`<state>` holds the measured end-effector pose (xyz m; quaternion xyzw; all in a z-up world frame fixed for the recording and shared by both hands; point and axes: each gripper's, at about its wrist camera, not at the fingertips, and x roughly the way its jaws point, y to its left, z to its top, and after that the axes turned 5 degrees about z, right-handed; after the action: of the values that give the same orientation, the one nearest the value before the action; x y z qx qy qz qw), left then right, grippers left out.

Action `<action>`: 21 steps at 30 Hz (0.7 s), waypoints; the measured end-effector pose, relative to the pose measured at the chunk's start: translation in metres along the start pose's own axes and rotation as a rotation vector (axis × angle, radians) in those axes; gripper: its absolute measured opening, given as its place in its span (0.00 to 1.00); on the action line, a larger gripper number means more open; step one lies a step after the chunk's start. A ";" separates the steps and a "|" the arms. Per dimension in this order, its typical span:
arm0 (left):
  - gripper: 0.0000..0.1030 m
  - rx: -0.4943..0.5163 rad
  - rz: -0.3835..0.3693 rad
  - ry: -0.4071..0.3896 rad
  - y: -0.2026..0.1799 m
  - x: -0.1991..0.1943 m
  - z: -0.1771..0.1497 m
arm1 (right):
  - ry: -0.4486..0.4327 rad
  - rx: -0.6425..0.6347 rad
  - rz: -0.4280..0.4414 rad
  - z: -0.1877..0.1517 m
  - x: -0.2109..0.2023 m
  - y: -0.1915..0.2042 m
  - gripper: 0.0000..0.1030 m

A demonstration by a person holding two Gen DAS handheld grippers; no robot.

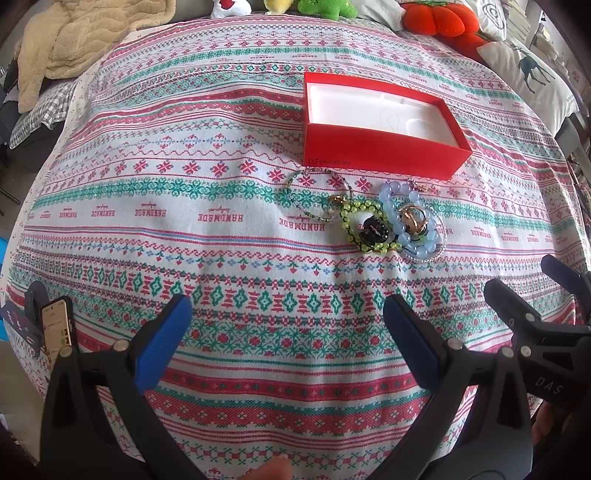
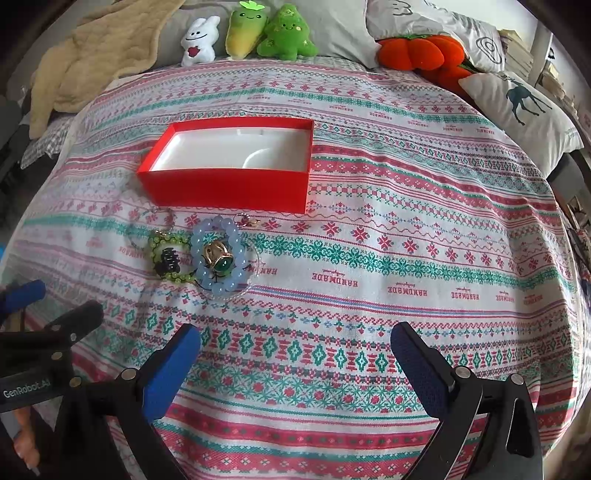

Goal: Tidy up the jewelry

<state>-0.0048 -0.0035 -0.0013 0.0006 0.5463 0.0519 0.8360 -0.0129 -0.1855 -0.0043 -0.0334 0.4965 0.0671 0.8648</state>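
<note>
A red box [image 1: 380, 157] with a white empty lining stands open on the patterned cloth; it also shows in the right wrist view [image 2: 225, 190]. In front of it lies a jewelry pile: a pale blue bead bracelet [image 1: 395, 218] [image 2: 236, 236] around a gold ring [image 1: 413, 219] [image 2: 216, 254], a lime bead bracelet [image 1: 349, 216] [image 2: 155, 240] around a black hair claw [image 1: 373, 230] [image 2: 168, 260], and a thin beaded loop [image 1: 314, 173]. My left gripper [image 1: 288, 321] is open and empty, short of the pile. My right gripper [image 2: 295, 350] is open and empty, right of the pile.
Plush toys [image 2: 251, 33], an orange plush [image 2: 417, 51] and pillows [image 2: 524, 107] line the far edge. A beige blanket [image 1: 74, 40] lies at the back left. A phone [image 1: 57, 326] sits at the near left edge. The right gripper's fingers [image 1: 517, 306] show beside my left.
</note>
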 end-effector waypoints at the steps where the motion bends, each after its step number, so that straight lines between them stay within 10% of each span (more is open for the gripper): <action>1: 1.00 0.000 0.000 -0.001 0.000 0.000 0.000 | 0.000 0.000 0.000 0.000 0.000 0.000 1.00; 21: 1.00 -0.012 0.002 -0.019 0.003 -0.004 0.000 | 0.002 0.001 0.000 0.000 0.000 0.001 1.00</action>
<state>-0.0069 -0.0004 0.0023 -0.0031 0.5382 0.0560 0.8410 -0.0132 -0.1850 -0.0043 -0.0331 0.4973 0.0669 0.8644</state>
